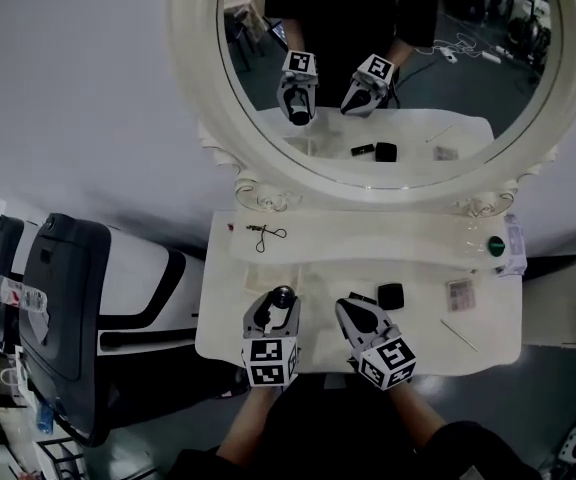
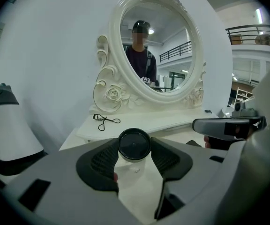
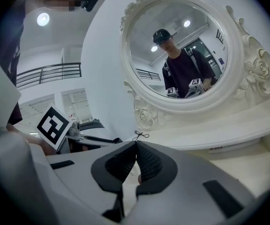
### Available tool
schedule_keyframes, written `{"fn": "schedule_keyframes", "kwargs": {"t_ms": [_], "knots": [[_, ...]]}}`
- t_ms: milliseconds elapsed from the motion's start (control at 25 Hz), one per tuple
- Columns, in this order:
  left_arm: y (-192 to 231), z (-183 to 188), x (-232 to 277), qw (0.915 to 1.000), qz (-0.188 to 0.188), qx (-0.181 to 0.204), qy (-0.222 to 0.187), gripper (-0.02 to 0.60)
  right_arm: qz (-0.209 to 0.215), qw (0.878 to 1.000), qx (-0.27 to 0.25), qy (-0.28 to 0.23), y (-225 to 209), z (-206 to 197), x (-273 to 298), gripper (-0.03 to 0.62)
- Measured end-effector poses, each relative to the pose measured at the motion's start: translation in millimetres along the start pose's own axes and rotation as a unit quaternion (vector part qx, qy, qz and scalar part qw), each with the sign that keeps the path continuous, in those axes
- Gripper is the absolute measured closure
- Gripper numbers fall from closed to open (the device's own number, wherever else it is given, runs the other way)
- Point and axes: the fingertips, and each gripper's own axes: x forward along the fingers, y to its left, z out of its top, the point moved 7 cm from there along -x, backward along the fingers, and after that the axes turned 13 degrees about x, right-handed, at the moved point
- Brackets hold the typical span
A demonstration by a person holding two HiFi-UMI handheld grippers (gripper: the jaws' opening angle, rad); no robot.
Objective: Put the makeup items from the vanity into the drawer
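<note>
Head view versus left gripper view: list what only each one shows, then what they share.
Only the head view: the small palette and the thin stick lying on the right of the vanity, and the marker cube on the left gripper. Only the left gripper view: a railed balcony in the room. Both: the oval mirror, the eyelash curler, and the round black-lidded jar clamped between the left gripper's fingers.
</note>
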Motion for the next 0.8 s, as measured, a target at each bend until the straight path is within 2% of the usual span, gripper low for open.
{"fn": "schedule_keyframes", "kwargs": {"t_ms": [440, 800], "knots": [[31, -13, 28, 0.9993, -0.034, 0.001, 0.015, 0.356, -0.037, 0.999, 0.011, -0.006, 5, -6, 27, 0.571], [42, -29, 62, 0.9983, -0.029, 0.005, 0.05, 0.356, -0.055, 0.998, 0.013, -0.004, 3, -8, 23, 0.571]]}}
